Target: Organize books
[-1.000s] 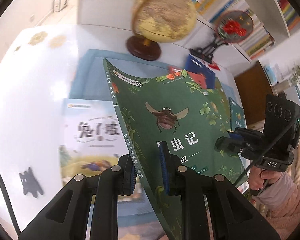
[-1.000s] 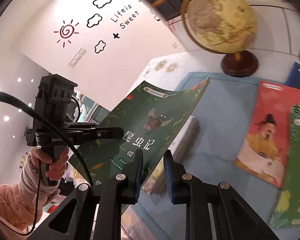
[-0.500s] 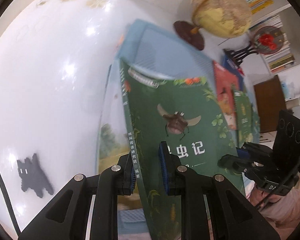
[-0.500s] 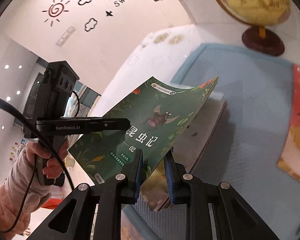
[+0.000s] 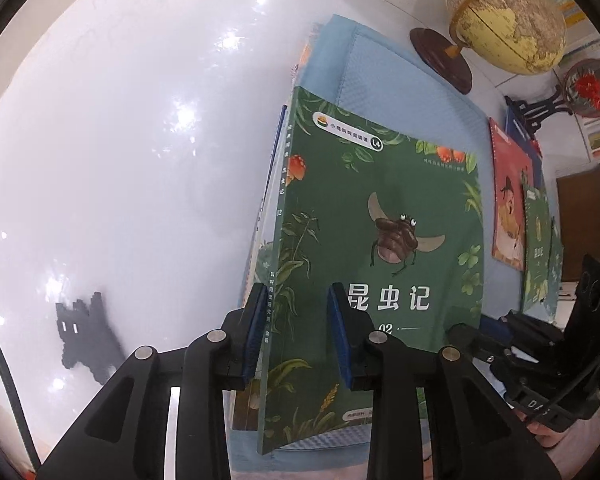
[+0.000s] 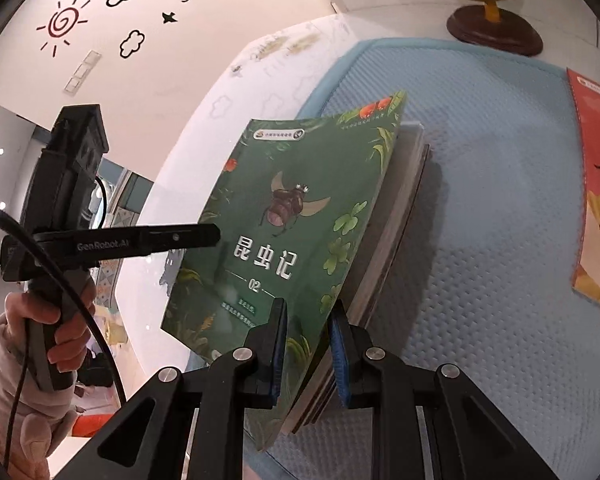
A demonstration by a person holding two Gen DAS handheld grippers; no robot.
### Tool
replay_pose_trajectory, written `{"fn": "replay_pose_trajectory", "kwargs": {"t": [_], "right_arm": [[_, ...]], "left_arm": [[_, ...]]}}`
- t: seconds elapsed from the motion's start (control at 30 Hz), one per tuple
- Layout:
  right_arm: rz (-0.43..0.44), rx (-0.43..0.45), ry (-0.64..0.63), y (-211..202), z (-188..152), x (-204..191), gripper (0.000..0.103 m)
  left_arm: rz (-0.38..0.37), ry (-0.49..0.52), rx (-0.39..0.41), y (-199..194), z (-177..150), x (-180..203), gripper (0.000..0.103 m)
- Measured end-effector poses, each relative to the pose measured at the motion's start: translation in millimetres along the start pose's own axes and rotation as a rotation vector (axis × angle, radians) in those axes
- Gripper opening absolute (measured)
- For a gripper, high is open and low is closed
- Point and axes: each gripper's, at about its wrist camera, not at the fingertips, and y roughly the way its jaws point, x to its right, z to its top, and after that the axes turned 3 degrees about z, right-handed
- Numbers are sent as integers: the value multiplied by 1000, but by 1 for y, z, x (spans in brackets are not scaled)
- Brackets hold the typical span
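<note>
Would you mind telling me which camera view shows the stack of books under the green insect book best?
The right wrist view: the stack of books shows its page edges along the right side, lying on the blue mat beneath the green insect book. In the left wrist view the green insect book hides nearly all of it; only slivers show at its left edge.

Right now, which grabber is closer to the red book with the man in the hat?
Right. The right gripper holds the green bug book on its side facing the red book. The left gripper grips the opposite spine edge, farther from it.
</note>
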Motion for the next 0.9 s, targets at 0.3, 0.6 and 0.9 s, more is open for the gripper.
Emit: {"fn": "replay_pose_trajectory", "kwargs": {"t": [0.3,0.6,0.9], "right_arm": [[7,-28,7,10,-3,-1,21],[-189,106,-171,-47,-4,6,28],[-503,212,-51,-164,-25,141,46]], "left_arm": [[37,-70,18,-4,2,-12,27],[119,-95,182,-46,19,11,27],[-7,92,208,-19,44,164,27]]}}
